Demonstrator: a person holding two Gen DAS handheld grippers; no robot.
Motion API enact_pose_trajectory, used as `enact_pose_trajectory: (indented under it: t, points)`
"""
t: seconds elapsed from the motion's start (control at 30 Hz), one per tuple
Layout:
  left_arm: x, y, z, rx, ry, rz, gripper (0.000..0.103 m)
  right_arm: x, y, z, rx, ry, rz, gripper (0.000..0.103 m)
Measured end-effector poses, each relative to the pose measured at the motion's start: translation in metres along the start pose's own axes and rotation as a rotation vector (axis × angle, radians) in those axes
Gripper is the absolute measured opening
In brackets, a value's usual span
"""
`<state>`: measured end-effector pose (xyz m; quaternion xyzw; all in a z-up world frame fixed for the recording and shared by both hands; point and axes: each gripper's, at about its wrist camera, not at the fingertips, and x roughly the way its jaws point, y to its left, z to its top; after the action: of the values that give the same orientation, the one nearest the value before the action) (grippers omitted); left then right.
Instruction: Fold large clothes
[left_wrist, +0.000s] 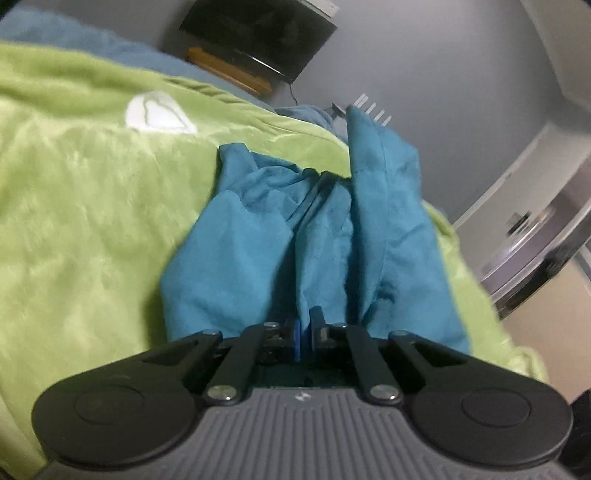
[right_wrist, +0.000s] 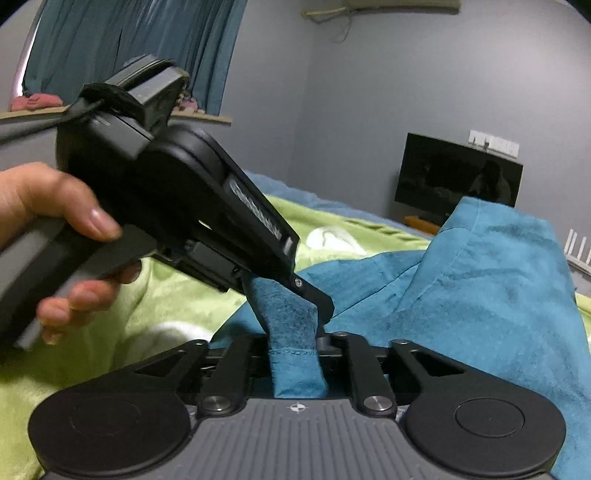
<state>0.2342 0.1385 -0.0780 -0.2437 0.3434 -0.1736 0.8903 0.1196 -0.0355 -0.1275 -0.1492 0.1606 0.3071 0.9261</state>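
A teal garment (left_wrist: 229, 266) lies bunched on a green blanket (left_wrist: 74, 221), with one part raised in a peak at the right. My left gripper (left_wrist: 306, 326) is shut on a thin fold of it at the near edge. In the right wrist view a hand (right_wrist: 44, 199) holds the left gripper (right_wrist: 291, 295), which clamps a narrow band of the teal garment (right_wrist: 480, 295) from above. That band runs down between the parted fingers of my right gripper (right_wrist: 293, 349) and lies flat there, hem showing, not squeezed. Both grippers are almost touching.
The green blanket (right_wrist: 92, 369) covers a bed and has a white patch (left_wrist: 159, 110). A dark television (right_wrist: 458, 173) stands against the grey wall beyond. Blue curtains (right_wrist: 129, 48) hang at the far left. A grey rounded appliance (left_wrist: 535, 251) sits past the bed's right edge.
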Motion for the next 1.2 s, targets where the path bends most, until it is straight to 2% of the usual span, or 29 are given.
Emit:
enact_pose_trajectory:
  t: [0.03,0.1,0.2,0.37,0.43,0.53,0.6,0.67,0.73,0.8,0.83,0.9,1.03,1.1,1.13,1.17,1.2]
  points:
    - [0.001,0.000,-0.001,0.011,0.000,0.013,0.002,-0.005,-0.001,0.001,0.008,0.000,0.006,0.038]
    - [0.004,0.000,0.000,0.024,-0.001,0.030,0.002,-0.022,-0.009,-0.001,0.065,-0.011,0.019,0.058]
    - [0.003,0.002,-0.001,0.025,-0.006,0.039,0.002,-0.055,-0.036,-0.011,0.185,-0.014,0.028,0.059]
    - [-0.005,-0.005,-0.007,0.060,-0.011,0.074,0.002,-0.114,-0.097,-0.027,0.425,-0.104,-0.022,0.059]
    - [-0.006,-0.008,-0.008,0.078,-0.018,0.088,0.003,-0.123,-0.124,-0.034,0.509,-0.122,-0.105,0.059]
    - [-0.011,-0.012,-0.009,0.097,-0.055,0.086,0.003,-0.118,-0.156,-0.046,0.594,-0.044,-0.293,0.053]
    - [-0.019,-0.011,-0.009,0.090,-0.107,0.075,0.011,-0.109,-0.175,-0.060,0.691,0.023,-0.341,0.050]
    - [-0.031,-0.012,-0.009,0.076,-0.188,0.059,0.041,-0.103,-0.185,-0.074,0.787,0.046,-0.329,0.049]
    - [-0.042,-0.016,-0.009,0.084,-0.254,-0.007,0.048,-0.101,-0.188,-0.086,0.849,0.029,-0.309,0.049]
    - [-0.046,-0.022,-0.009,0.103,-0.265,-0.101,0.058,-0.101,-0.190,-0.090,0.872,0.019,-0.295,0.049]
    - [-0.043,-0.024,-0.010,0.107,-0.246,-0.147,0.065,-0.102,-0.190,-0.091,0.873,0.019,-0.300,0.049]
    - [-0.031,-0.028,-0.013,0.125,-0.173,-0.200,0.065,-0.103,-0.195,-0.093,0.901,0.008,-0.323,0.049]
    - [-0.002,-0.028,-0.018,0.128,0.021,-0.125,0.065,-0.104,-0.200,-0.110,0.987,0.055,-0.310,0.044]
    - [0.003,-0.018,-0.018,0.071,0.084,-0.176,0.065,-0.098,-0.198,-0.116,1.011,0.075,-0.284,0.038]
    - [0.002,-0.014,-0.017,0.034,0.107,-0.219,0.060,-0.096,-0.198,-0.117,1.029,0.075,-0.261,0.028]
    - [0.002,-0.010,-0.017,0.004,0.124,-0.261,0.037,-0.093,-0.197,-0.118,1.044,0.071,-0.236,0.017]
    - [0.000,-0.007,-0.016,-0.020,0.138,-0.284,0.028,-0.092,-0.196,-0.115,1.044,0.070,-0.226,0.013]
